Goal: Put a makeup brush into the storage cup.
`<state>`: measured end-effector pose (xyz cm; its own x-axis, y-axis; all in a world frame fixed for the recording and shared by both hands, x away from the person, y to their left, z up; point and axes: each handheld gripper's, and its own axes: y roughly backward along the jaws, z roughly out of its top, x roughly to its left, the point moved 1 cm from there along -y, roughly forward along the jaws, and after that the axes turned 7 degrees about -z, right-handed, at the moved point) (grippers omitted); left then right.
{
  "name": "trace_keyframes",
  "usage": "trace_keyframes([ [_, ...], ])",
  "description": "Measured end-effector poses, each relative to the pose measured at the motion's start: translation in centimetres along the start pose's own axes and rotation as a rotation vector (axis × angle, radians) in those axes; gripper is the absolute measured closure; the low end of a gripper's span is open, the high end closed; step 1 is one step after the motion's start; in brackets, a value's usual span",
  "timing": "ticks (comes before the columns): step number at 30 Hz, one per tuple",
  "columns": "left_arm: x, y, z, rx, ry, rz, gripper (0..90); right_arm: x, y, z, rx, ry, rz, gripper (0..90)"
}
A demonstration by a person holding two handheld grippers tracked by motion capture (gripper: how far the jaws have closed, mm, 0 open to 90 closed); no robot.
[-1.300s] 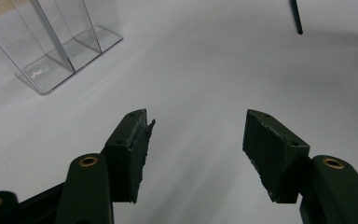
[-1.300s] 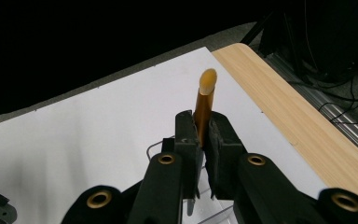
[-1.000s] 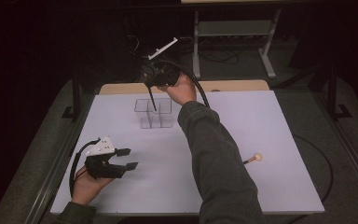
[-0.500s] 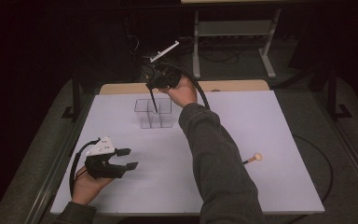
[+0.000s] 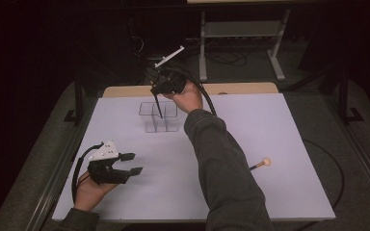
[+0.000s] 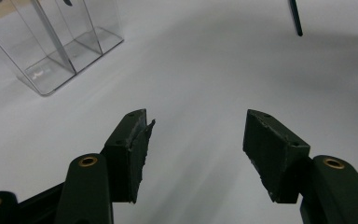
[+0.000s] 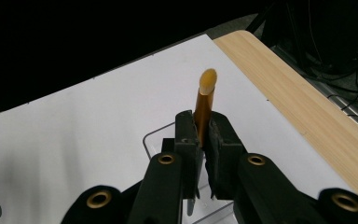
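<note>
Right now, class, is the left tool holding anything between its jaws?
No. In the left gripper view, the left tool has its jaws spread wide apart with only bare white table between them.

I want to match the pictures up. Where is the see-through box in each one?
High view: the clear box stands far back, near the middle of the white table sheet.
Left gripper view: top left corner, beyond the open left claw.
Right gripper view: low in the middle, mostly hidden behind the right claw, which grips a brush.
Shared landmark: the white table sheet lies under the box in all three.
</note>
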<state>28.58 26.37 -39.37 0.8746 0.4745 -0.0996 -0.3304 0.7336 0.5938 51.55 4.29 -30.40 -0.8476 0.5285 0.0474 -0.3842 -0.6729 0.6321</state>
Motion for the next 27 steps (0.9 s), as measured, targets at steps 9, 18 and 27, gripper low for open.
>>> trace_keyframes([
  [9, -0.1, -0.1, -0.1, 0.004, 0.013, 0.001, 39.5, 0.0, -0.5, -0.9, 0.002, -0.024, 0.005, 82.8],
  [18, -0.1, -0.1, -0.1, 0.009, 0.006, 0.002, 39.1, 0.0, -1.0, -1.6, 0.010, -0.020, 0.004, 82.8],
  [27, 0.0, -0.1, -0.1, 0.011, 0.005, 0.003, 39.0, -0.1, -1.6, -2.3, 0.015, -0.018, 0.004, 82.8],
])
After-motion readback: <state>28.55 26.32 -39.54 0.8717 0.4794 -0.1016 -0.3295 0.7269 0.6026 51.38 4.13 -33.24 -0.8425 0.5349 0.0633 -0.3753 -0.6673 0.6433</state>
